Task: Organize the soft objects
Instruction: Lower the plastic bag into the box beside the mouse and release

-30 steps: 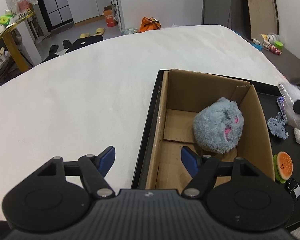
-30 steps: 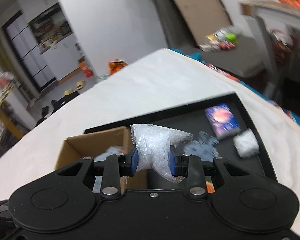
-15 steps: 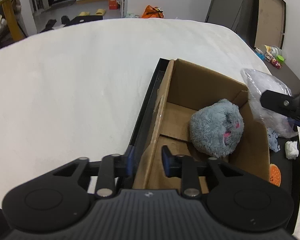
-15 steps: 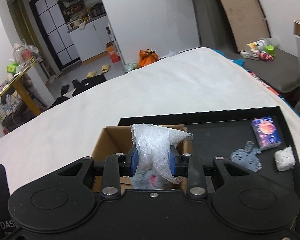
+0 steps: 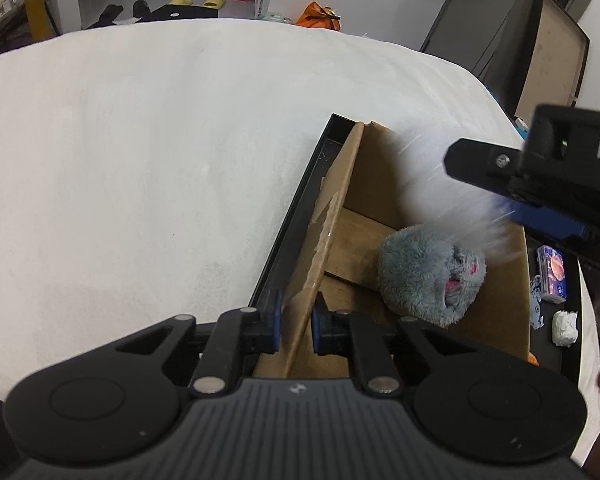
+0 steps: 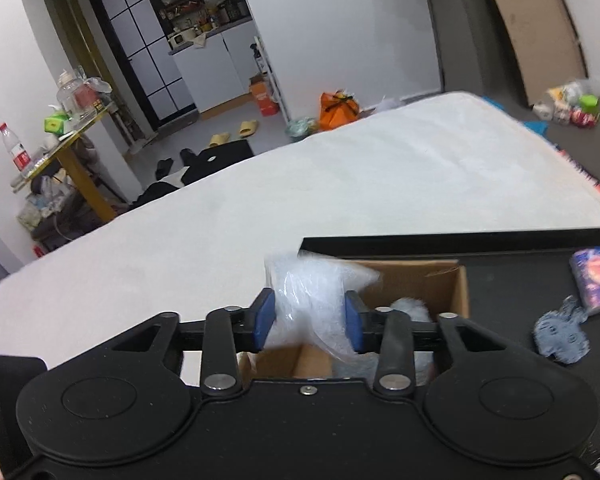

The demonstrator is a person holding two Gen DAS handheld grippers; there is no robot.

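A: Where is the plastic bag (image 6: pixel 316 300) at this moment?

B: It is between the fingers of the right gripper (image 6: pixel 309 317), just above the open box (image 6: pixel 420 280). These fingers have just been opening, and there is a gap at each side of the bag, so I judge the pads do not press it any more. In the left view the bag is only a white blur, so it is probably dropping.

A: And why does the left gripper (image 5: pixel 296 322) sit so low?

B: Its fingers are closed on the near wall of the box, one pad inside and one outside. They have just been closing on it. I think this holds the box steady and keeps the wall upright while the bag goes in.

A: Is there room inside?

B: A grey plush (image 5: pixel 432 276) fills the right part of the box, against the far wall. The floor to its left is free, so the bag can land there.

A: What is around the box?

B: The box stands in a black tray (image 6: pixel 520 280) on a white bed (image 5: pixel 140 160). On the tray, beside the box, lie a small blue toy (image 6: pixel 562 334) and a blue packet (image 6: pixel 596 280). The bed to the left is wide and open.
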